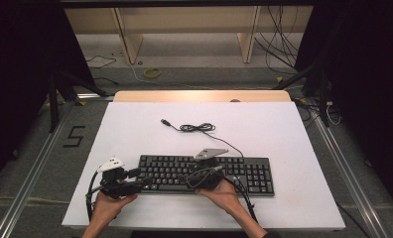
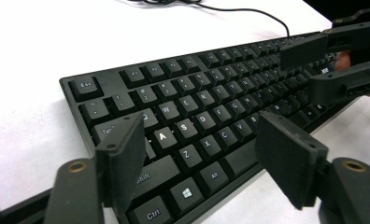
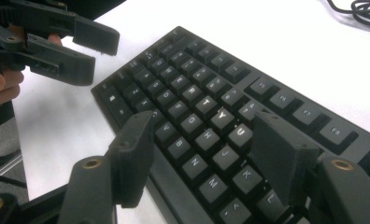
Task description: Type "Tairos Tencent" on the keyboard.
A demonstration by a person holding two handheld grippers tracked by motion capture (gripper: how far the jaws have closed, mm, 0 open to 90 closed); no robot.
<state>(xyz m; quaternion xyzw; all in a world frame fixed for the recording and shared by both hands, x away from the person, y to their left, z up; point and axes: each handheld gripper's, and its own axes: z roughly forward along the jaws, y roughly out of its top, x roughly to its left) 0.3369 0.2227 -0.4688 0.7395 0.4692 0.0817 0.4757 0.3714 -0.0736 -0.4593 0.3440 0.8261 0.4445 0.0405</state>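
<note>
Keyboard [image 1: 204,174] lying near the front edge of white table [image 1: 284,129], cable [image 1: 199,128] trailing behind it. Left gripper [image 2: 199,156] hovering over the left-end keys, jaws spread, gripping nothing. Right gripper [image 3: 199,154] hanging over the middle keys, jaws spread, nothing between them.

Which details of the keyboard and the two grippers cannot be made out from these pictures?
- Keyboard legends: too small in the high view.
- Its right end: cut off by the edge in the right gripper view.
- Cable plug type: too small.
- Keys under the right gripper: hidden by it.
- Left gripper: whether its jaws touch keys is unclear.
</note>
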